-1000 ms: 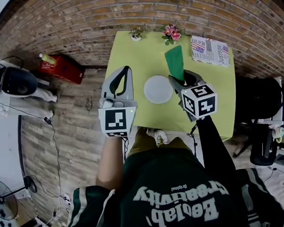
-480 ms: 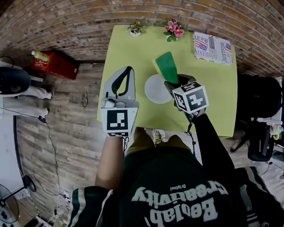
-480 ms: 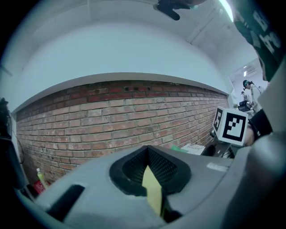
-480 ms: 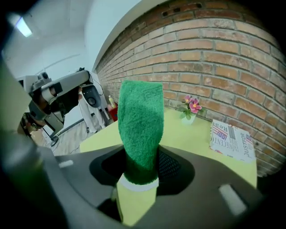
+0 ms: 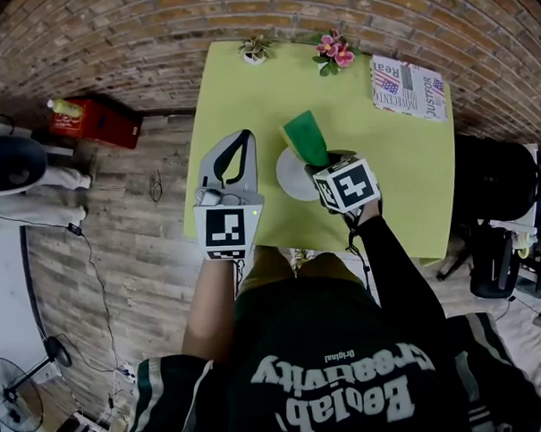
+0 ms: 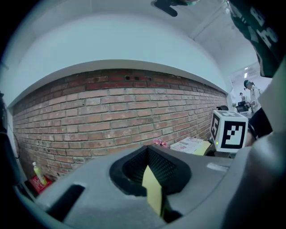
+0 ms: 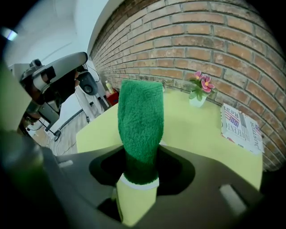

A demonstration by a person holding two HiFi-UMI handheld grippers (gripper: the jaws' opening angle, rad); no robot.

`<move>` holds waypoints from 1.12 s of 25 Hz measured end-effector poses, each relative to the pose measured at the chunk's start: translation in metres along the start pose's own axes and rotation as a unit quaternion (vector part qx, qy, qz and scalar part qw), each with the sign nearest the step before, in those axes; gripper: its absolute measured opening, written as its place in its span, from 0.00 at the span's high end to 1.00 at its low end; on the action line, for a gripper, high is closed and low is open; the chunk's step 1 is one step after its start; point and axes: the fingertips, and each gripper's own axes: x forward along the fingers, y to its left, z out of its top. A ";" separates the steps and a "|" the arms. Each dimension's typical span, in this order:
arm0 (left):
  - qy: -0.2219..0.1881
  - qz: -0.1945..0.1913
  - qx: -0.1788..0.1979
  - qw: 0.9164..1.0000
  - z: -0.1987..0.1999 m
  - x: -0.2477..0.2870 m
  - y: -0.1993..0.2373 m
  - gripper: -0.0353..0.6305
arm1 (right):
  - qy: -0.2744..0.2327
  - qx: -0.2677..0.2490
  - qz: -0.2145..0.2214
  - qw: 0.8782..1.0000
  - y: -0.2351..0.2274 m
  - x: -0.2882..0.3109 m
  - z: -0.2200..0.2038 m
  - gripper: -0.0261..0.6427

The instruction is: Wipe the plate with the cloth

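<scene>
Two claws hang over the yellow-green table [image 5: 402,160]. We see the left claw [image 5: 243,136] pressed together, empty. The right claw [image 5: 326,161], jaws just opening, clamps the cloth [image 5: 305,136] over the plate [image 5: 291,178] at frame centre. Up top brick wall [image 5: 155,28]; at left wood floor [image 5: 119,226].

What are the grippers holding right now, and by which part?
Right gripper grips the green cloth by its near end, though its jaws have just been opening; left gripper holds nothing.
</scene>
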 end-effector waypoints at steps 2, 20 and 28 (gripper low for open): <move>0.006 0.000 -0.003 1.000 -0.005 0.002 0.004 0.94 | 0.018 -0.003 -0.002 1.000 0.000 0.009 -0.004 0.66; 0.022 -0.020 -0.014 0.999 -0.025 -0.002 0.007 0.94 | 0.120 0.009 0.017 0.993 0.024 0.051 -0.036 0.67; 0.025 -0.019 -0.020 0.999 -0.030 -0.004 0.007 0.94 | 0.176 0.011 0.012 0.984 0.025 0.060 -0.053 0.72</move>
